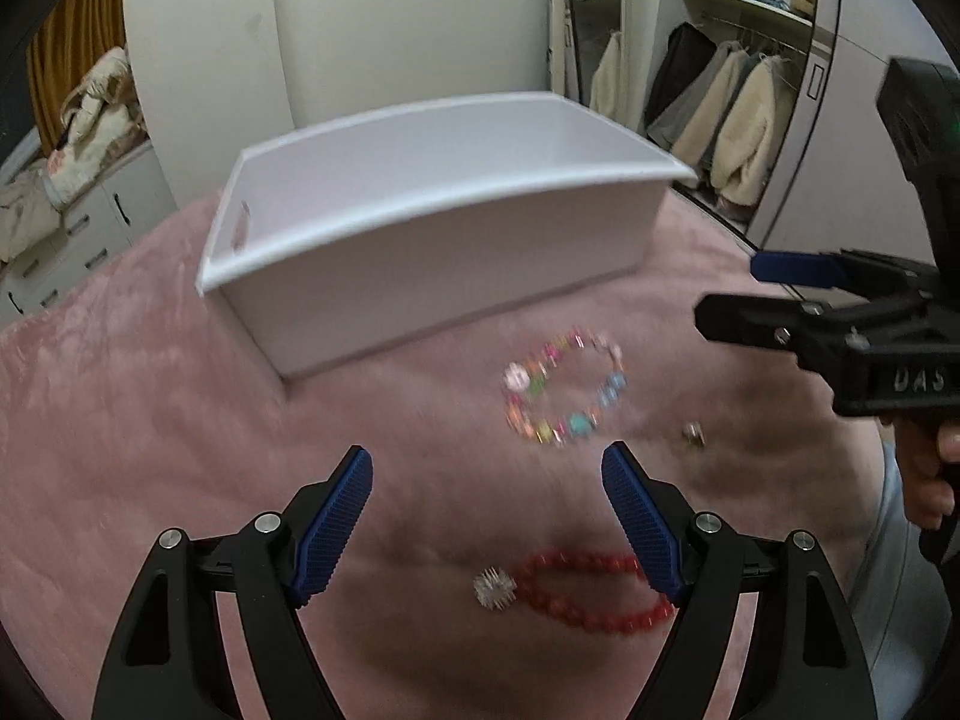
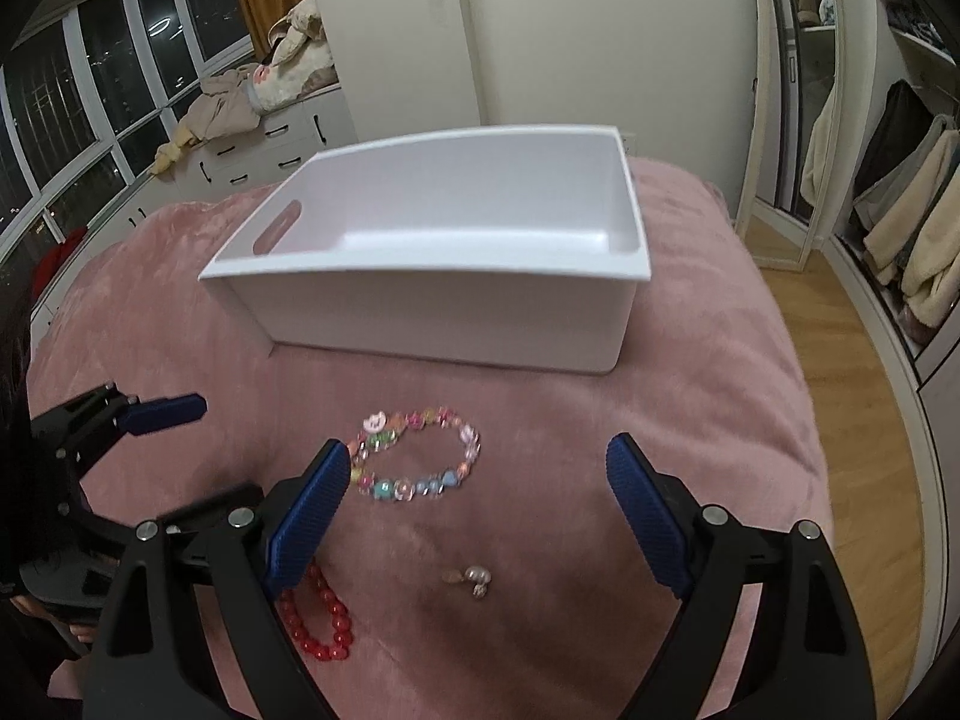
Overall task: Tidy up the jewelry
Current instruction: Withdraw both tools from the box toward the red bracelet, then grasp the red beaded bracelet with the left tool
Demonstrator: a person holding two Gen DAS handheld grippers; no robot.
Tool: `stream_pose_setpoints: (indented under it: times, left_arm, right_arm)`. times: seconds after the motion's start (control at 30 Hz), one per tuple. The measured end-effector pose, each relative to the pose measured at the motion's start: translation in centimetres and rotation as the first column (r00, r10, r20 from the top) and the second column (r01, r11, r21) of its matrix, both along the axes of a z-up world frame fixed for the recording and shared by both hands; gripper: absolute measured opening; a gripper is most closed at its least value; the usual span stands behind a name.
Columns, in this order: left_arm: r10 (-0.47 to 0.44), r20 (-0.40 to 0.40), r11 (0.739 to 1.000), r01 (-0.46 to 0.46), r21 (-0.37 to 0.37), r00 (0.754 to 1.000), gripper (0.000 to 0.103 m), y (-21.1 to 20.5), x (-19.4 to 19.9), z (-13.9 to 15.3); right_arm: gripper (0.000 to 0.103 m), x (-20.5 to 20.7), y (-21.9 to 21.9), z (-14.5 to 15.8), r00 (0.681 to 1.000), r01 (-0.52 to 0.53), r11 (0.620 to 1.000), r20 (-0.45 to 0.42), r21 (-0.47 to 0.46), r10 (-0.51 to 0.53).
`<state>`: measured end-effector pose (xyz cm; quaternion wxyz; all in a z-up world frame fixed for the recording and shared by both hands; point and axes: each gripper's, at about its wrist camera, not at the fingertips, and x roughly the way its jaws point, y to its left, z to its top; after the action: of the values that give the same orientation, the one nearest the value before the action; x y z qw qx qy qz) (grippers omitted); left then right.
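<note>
A white open box (image 1: 420,240) (image 2: 444,312) stands on a pink blanket (image 1: 120,420) (image 2: 690,420). In front of it lie a multicoloured bead bracelet (image 1: 564,387) (image 2: 420,456), a red bead bracelet (image 1: 591,591) (image 2: 318,618) with a spiky clear charm (image 1: 495,588), and a small pearl earring (image 1: 693,435) (image 2: 477,581). My left gripper (image 1: 486,474) is open and empty above the red bracelet. My right gripper (image 2: 477,468) is open and empty above the earring. Each gripper shows in the other's view, the right (image 1: 780,294) and the left (image 2: 162,411).
The blanket covers a bed. A white dresser (image 2: 258,150) piled with clothes stands at the back left under windows. An open wardrobe (image 2: 900,210) with hanging coats is on the right, beside a wooden floor (image 2: 840,390).
</note>
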<state>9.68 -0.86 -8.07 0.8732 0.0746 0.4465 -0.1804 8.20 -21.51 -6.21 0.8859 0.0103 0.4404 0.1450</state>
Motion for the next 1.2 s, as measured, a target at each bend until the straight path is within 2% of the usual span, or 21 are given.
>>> stream_pose_setpoints:
  times: [0.23, 0.33, 0.4, 0.57, 0.67, 0.73, 0.77, 0.8, 0.97, 1.0, 1.03, 1.2]
  left_arm:
    - [-0.055, -0.059, 0.998, 0.055, -0.001, 0.997, 0.081, -0.9, -1.9, -2.8]
    - [-0.06, -0.083, 0.998, 0.06, 0.0, 0.995, 0.081, -1.2, -2.1, -3.8]
    - [-0.06, -0.098, 0.998, 0.059, -0.004, 0.993, 0.081, -1.4, -2.2, -4.3]
    - [-0.078, -0.123, 0.997, 0.08, 0.009, 0.989, 0.07, -2.1, -2.5, -5.3]
    - [-0.081, -0.118, 0.997, 0.082, 0.006, 0.99, 0.065, -2.3, -2.6, -5.4]
    - [-0.08, -0.119, 0.997, 0.08, -0.002, 0.99, 0.055, -2.2, -2.3, -5.4]
    - [-0.077, -0.119, 0.997, 0.077, -0.004, 0.99, 0.054, -2.2, -2.3, -5.4]
    - [-0.077, -0.119, 0.997, 0.077, -0.005, 0.99, 0.052, -2.3, -2.4, -5.4]
    - [-0.074, -0.117, 0.997, 0.073, -0.01, 0.99, 0.028, -2.5, -2.2, -5.1]
    - [-0.073, -0.124, 0.997, 0.072, -0.019, 0.99, 0.018, -2.4, -2.1, -5.1]
    - [-0.074, -0.131, 0.997, 0.071, -0.03, 0.989, 0.014, -2.3, -2.1, -5.0]
    - [-0.07, -0.13, 0.997, 0.067, -0.034, 0.989, 0.011, -1.9, -2.1, -4.8]
  right_arm:
    - [0.083, -1.0, 0.3, -2.8, 0.998, -0.036, 0.999, -0.048, 0.014, 0.036]
    - [0.074, -1.2, 0.5, -4.1, 0.996, -0.051, 0.999, -0.076, 0.01, 0.052]
    - [0.061, -1.3, 0.7, -5.1, 0.993, -0.065, 0.998, -0.1, 0.012, 0.066]
    - [0.053, -1.4, 1.5, -6.9, 0.987, -0.08, 0.997, -0.144, -0.017, 0.077]
    - [0.039, -1.4, 1.7, -7.2, 0.988, -0.07, 0.997, -0.144, -0.042, 0.064]
    - [0.031, -1.3, 1.5, -7.4, 0.988, -0.062, 0.997, -0.145, -0.036, 0.057]
    - [0.023, -1.4, 1.4, -7.4, 0.988, -0.059, 0.998, -0.147, -0.033, 0.053]
    - [0.021, -1.4, 1.2, -7.4, 0.988, -0.058, 0.998, -0.147, -0.03, 0.053]
    - [0.019, -1.8, 0.5, -7.3, 0.989, -0.051, 0.999, -0.136, -0.009, 0.049]
    - [0.019, -1.6, 0.3, -7.2, 0.99, -0.05, 0.999, -0.135, -0.006, 0.049]
    - [0.019, -1.6, 0.2, -7.2, 0.99, -0.049, 0.999, -0.132, -0.002, 0.049]
    - [0.018, -1.9, -0.5, -6.7, 0.992, -0.043, 0.999, -0.118, 0.02, 0.045]
